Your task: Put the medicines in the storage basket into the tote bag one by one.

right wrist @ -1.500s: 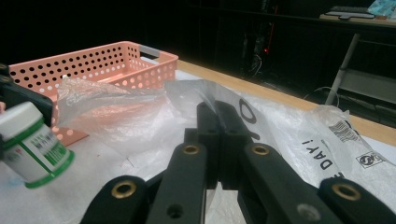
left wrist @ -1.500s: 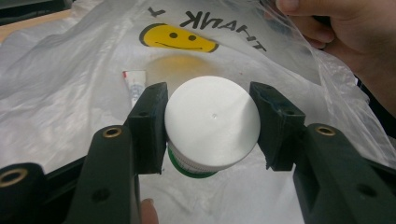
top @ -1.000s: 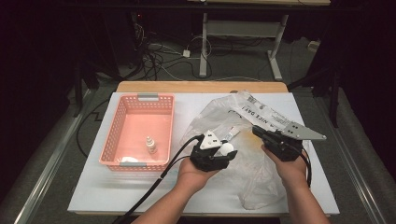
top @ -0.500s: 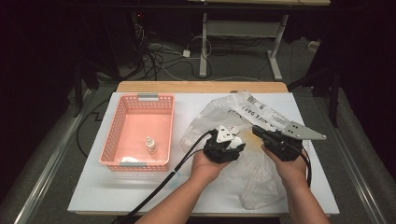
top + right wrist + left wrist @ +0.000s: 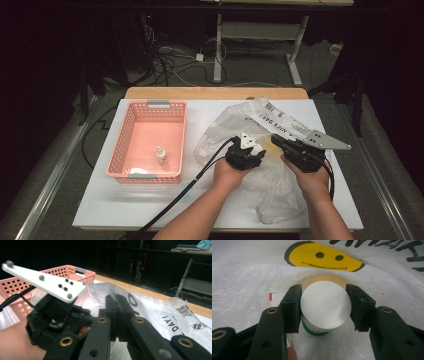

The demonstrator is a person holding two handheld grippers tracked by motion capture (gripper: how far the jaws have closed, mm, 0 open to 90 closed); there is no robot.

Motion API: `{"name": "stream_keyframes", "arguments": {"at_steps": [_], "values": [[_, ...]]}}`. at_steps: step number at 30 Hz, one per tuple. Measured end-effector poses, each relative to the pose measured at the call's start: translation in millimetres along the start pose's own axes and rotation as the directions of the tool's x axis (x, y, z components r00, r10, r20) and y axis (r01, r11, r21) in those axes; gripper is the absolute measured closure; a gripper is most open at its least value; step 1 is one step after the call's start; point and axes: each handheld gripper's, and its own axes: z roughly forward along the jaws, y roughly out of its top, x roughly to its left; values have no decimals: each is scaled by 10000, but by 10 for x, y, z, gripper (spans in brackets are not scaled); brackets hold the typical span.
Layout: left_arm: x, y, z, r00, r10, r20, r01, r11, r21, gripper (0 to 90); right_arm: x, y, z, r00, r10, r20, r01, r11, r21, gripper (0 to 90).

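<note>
We have the left gripper (image 5: 325, 307) inside the plastic bag (image 5: 280, 195), its jaws set to either side of a white-capped bottle (image 5: 325, 305); the left pad touches the cap, the right pad stands just off it, so not yet a firm pinch. The bottle lies straight ahead, cap toward us, long axis running away along the jaws. White round cap, green band beneath, amber glow behind. Right gripper (image 5: 119, 315), jaws pressed together, pinches the bag's film just beside the left gripper.
</note>
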Motion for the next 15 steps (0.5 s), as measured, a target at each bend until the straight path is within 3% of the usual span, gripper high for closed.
{"name": "stream_keyframes", "arguments": {"at_steps": [15], "values": [[43, -14, 99, 9994, -348, 38, 348, 9994, -28, 480, 2, -3, 0, 10000, 50, -24, -50, 10000, 9, 900]]}}
